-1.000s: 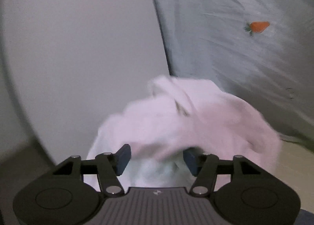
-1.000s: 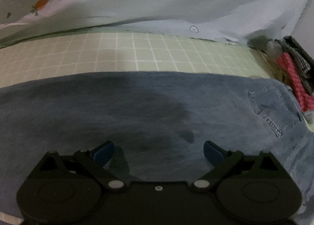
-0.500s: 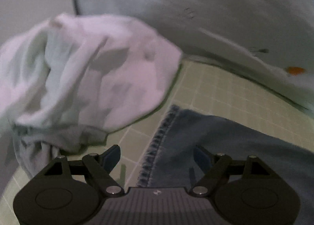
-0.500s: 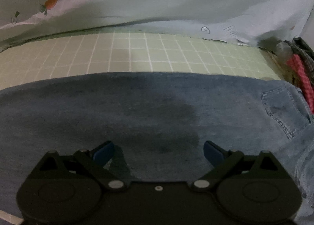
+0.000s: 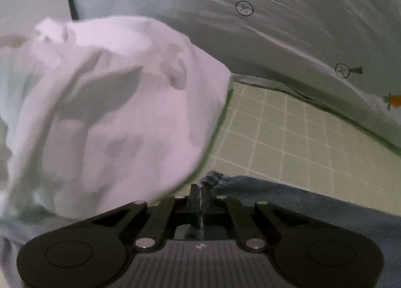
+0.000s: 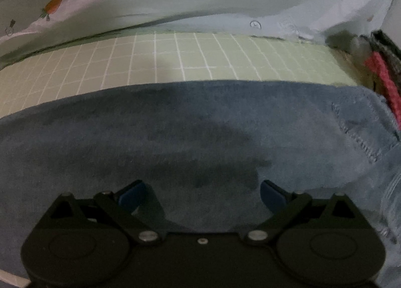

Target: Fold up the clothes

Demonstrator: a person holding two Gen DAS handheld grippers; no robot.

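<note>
— While pinched on the frayed hem of the jeans [image 5: 313,210], left gripper [image 5: 200,194]: fully closed, white garment [image 5: 105,112] just left.

— Right gripper [image 6: 202,194]: wide apart, gripping nothing, above jeans spread on grid mat [image 6: 175,54].

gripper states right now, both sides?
Left gripper: closed, pinching the hem of the blue denim jeans.
Right gripper: open, holding nothing, over the jeans.

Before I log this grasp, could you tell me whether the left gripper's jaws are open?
No, the left gripper has its jaws shut together on the hem edge of the jeans, beside the crumpled white garment.
</note>
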